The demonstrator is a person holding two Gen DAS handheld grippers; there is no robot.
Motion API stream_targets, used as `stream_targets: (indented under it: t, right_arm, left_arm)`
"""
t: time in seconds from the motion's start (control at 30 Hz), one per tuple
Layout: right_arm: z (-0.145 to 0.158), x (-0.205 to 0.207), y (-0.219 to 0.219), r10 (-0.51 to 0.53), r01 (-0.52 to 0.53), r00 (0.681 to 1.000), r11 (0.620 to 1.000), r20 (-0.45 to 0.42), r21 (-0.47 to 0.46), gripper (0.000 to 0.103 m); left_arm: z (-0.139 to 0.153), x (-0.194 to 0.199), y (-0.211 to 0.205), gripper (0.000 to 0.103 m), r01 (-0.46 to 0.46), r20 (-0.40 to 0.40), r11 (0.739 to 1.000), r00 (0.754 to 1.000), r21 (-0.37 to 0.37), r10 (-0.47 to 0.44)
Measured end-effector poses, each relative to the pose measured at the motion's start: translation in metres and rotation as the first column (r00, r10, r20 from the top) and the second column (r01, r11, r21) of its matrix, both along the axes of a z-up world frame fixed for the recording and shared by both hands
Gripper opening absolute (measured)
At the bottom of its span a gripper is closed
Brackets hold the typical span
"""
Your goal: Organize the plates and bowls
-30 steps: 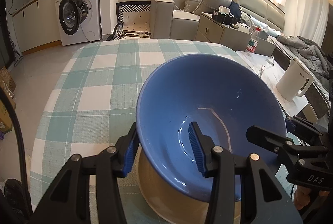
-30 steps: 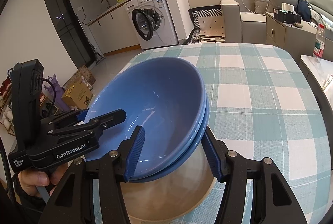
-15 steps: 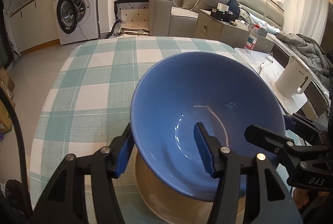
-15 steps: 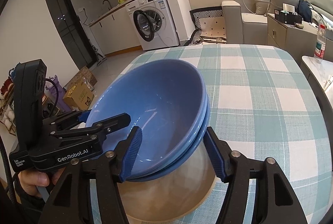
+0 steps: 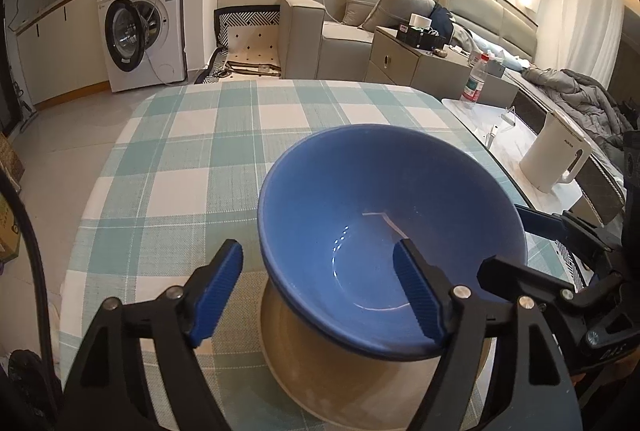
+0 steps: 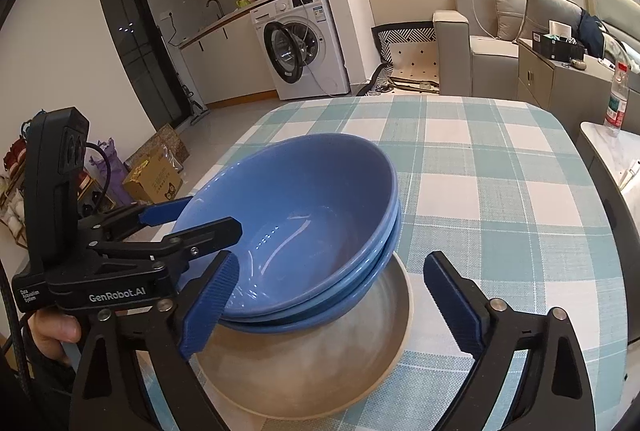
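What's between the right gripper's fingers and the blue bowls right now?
Nothing visible. The right gripper straddles the near rim of the stacked blue bowls on the beige plate; its fingers are opening, off the rim. The left gripper straddles the opposite rim, clear of that gap.

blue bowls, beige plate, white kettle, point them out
blue bowls [image 6: 312,191], right wrist view, inner wall of the top bowl
beige plate [image 6: 316,363], right wrist view, bare inner surface below the bowls
white kettle [image 5: 554,151], left wrist view, side of its body

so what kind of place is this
Probably a small open-plan flat: a washing machine under a kitchen counter, a sofa beyond, and a checked-cloth table up front.
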State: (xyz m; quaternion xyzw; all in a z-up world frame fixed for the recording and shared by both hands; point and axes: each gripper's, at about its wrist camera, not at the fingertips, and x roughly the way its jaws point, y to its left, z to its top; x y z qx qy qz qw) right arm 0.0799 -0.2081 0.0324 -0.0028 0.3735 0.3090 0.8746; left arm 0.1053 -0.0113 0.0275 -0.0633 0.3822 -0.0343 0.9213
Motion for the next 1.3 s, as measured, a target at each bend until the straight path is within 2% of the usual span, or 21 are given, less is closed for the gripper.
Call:
stream_targets:
  t: [0.23, 0.33, 0.43, 0.83, 1.0, 1.3]
  right_arm:
    - [0.004, -0.006, 0.002, 0.028, -0.027, 0.999, 1.0, 0.034, -0.014, 0.102]
    - [0.008, -0.011, 0.003, 0.037, -0.036, 0.998, 0.999, 0.06, -0.014, 0.102]
    - [0.016, -0.017, 0.002, 0.044, -0.043, 0.996, 0.999, 0.078, -0.009, 0.102]
    - [0.059, -0.049, -0.033, -0.007, 0.017, 0.984, 0.998, 0.175, -0.054, 0.102]
    - [0.073, -0.066, -0.048, -0.016, 0.033, 0.978, 0.997, 0.209, -0.076, 0.102]
    - [0.09, -0.094, -0.07, -0.006, 0.032, 0.967, 0.994, 0.253, -0.102, 0.102]
  left_arm:
    - [0.005, -0.014, 0.01, 0.085, -0.006, 0.045, 1.0, 0.999, 0.009, 0.006]
    - [0.007, -0.022, 0.012, 0.103, -0.006, 0.081, 0.999, 0.997, 0.032, 0.003]
    - [0.011, -0.033, 0.014, 0.103, -0.006, 0.139, 0.998, 0.99, 0.059, -0.003]
    - [0.028, -0.06, 0.015, 0.103, 0.022, 0.215, 0.999, 0.976, 0.037, -0.03]
    - [0.035, -0.07, 0.018, 0.103, 0.024, 0.236, 0.999, 0.971, 0.03, -0.03]
    - [0.043, -0.094, 0.023, 0.103, 0.007, 0.262, 0.998, 0.965, 0.061, -0.023]
